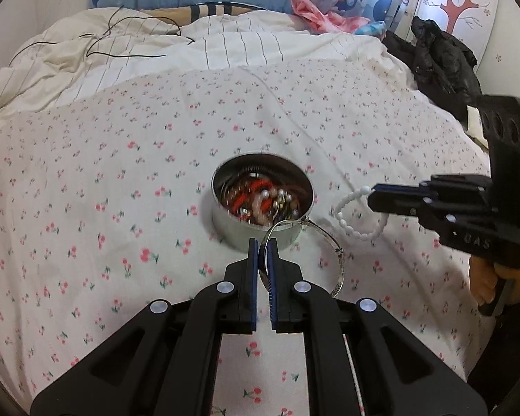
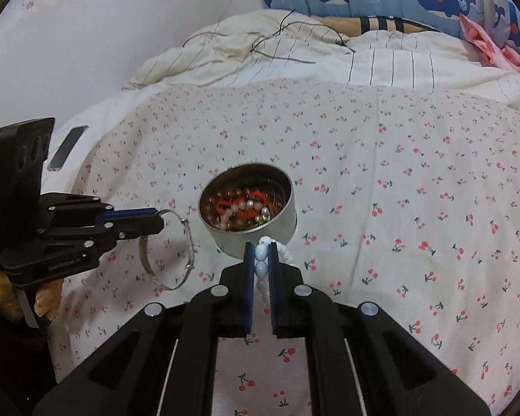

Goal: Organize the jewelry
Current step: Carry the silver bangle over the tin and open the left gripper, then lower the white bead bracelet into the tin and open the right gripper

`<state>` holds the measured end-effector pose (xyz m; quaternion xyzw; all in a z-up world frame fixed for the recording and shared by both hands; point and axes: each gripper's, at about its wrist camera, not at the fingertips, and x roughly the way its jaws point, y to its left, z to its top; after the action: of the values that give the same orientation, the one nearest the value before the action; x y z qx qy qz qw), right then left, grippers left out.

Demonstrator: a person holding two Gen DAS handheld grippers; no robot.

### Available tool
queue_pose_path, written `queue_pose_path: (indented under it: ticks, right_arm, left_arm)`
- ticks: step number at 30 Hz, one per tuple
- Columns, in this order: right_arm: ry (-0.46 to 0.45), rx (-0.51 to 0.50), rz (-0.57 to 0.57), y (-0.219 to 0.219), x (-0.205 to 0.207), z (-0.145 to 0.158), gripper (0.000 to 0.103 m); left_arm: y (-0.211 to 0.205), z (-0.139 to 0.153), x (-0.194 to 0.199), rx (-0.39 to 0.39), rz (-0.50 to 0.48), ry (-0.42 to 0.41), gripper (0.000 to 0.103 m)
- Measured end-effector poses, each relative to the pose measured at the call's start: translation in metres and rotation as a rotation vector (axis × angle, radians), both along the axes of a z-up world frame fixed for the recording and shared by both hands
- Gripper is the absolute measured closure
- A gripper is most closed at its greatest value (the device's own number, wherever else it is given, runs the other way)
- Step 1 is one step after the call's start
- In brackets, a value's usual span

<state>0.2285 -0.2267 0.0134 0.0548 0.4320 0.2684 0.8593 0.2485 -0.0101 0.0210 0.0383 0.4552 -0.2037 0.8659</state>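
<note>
the left gripper [image 1: 263, 260] sits at the lower middle of the left wrist view, its blue-padded jaws pinched on the thin rim of a silver metal bangle [image 1: 324, 242], which arcs out to the right of the fingers and hangs just in front of the tin. holding it by the edge keeps the hoop free to drop in, i judge. in the right wrist view the same bangle [image 2: 176, 253] juts from that gripper at the left middle of the frame, clear of the tin.

the right gripper [image 2: 261, 260] occupies the lower middle of its own view, clamped on two beads of a white beaded bracelet [image 2: 261, 260]; the rest of the strand trails down between the fingers and off to the right. from the left wrist view the bracelet [image 1: 350, 215] dangles as a loop at the right middle of the frame, just beside the tin's right side.

beyond both, in the centre of each frame, a round silver metal tin [image 1: 225, 228] rests on the white bedsheet printed with red cherries [image 1: 86, 190], already holding a tangle of red cord, pearls and brown beads. both pieces appear poised near its rim for dropping in.

farther up, a striped cream duvet [image 1: 121, 45] is bunched with a thin black cable across it, and a black jacket [image 1: 440, 62] lies at the upper right.
</note>
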Motion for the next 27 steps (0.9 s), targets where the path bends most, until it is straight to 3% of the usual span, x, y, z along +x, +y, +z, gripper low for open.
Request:
queue_pose_path:
  ticks: [12, 24, 27]
  right_arm:
    - [-0.048, 0.073, -0.034, -0.011, 0.001, 0.015, 0.095]
    - [-0.059, 0.092, -0.035, -0.013, 0.002, 0.018, 0.095]
    - [-0.063, 0.097, -0.03, -0.012, 0.002, 0.019, 0.095]
  left_arm:
    - [-0.009, -0.006, 0.042, -0.034, 0.014, 0.037, 0.098]
    - [-0.013, -0.014, 0.08, -0.021, 0.049, 0.05, 0.098]
    - [-0.015, -0.022, 0.085, -0.005, 0.054, 0.08, 0.092]
